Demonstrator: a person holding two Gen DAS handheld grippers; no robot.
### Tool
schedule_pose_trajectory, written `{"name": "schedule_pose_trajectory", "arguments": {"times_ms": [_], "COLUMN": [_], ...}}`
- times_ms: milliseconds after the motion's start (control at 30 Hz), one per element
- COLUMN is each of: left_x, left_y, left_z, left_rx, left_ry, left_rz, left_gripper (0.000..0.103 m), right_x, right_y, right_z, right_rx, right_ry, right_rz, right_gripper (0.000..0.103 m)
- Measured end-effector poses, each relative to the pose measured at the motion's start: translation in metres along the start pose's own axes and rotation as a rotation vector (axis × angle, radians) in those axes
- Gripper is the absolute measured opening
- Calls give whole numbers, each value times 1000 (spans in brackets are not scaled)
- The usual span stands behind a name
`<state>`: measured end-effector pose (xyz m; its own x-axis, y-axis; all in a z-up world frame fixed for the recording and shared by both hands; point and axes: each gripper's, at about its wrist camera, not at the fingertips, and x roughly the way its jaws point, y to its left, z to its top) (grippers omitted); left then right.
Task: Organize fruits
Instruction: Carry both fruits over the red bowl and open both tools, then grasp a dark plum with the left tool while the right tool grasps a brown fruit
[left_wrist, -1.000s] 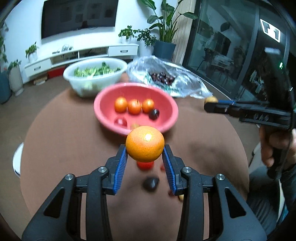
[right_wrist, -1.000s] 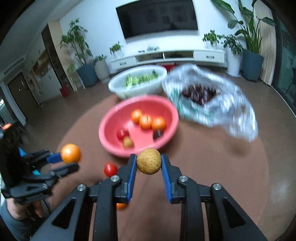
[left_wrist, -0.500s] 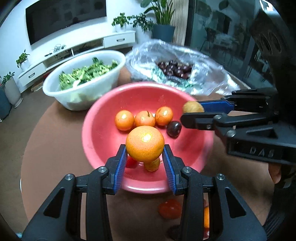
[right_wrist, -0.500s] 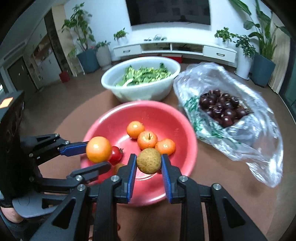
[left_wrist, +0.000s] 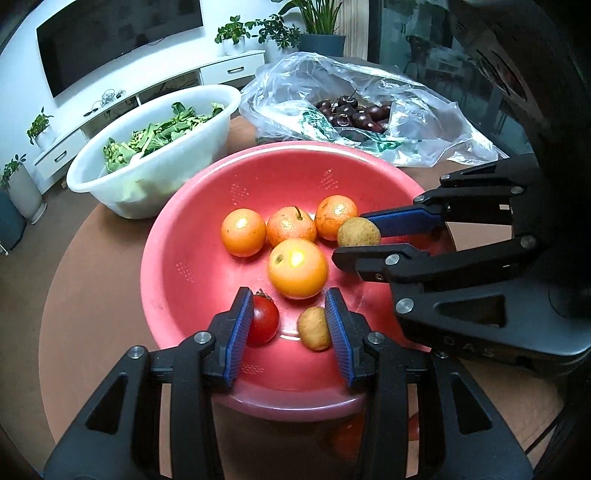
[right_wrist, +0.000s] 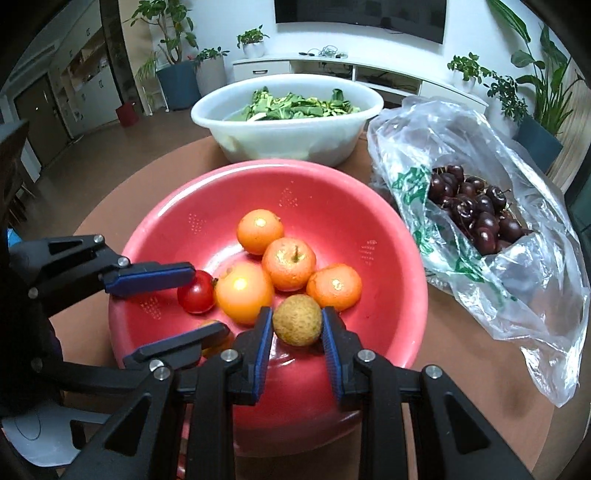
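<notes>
Gripping a tan, rough-skinned fruit between their blue pads, the right tongs hover over the near rim of the red bowl, while the left tongs stand parted with nothing between them, reaching in from nine o'clock in the right wrist view. A large orange sits free in the bowl just ahead of the left tongs, with a tomato, a small tan fruit and three orange fruits around it; beyond, a white bowl of greens lies at twelve o'clock and a bag of cherries at two on the table.
</notes>
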<state>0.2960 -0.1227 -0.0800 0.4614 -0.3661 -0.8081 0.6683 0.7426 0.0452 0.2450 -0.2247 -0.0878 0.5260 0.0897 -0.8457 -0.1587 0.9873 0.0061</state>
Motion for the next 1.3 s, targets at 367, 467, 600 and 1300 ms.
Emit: {"name": "schedule_pose_trajectory", "arguments": {"times_ms": [367, 467, 600, 1300], "left_x": [-33, -54, -79, -58], "left_y": [5, 5, 6, -34], "left_z": [-13, -25, -51, -125], "left_rx": [-21, -38, -51, 147], "left_ry": [-55, -85, -102, 100], "left_rz": [20, 23, 8, -115], "left_gripper": [72, 86, 89, 76], "right_x": [-4, -16, -51, -93], "right_y": [-1, -3, 1, 63], "right_z": [0, -6, -33, -165], "right_rx": [7, 24, 45, 128], "right_ry": [-13, -26, -101, -65], "right_rz": [-5, 2, 52, 132], "right_gripper": [49, 50, 52, 55]}}
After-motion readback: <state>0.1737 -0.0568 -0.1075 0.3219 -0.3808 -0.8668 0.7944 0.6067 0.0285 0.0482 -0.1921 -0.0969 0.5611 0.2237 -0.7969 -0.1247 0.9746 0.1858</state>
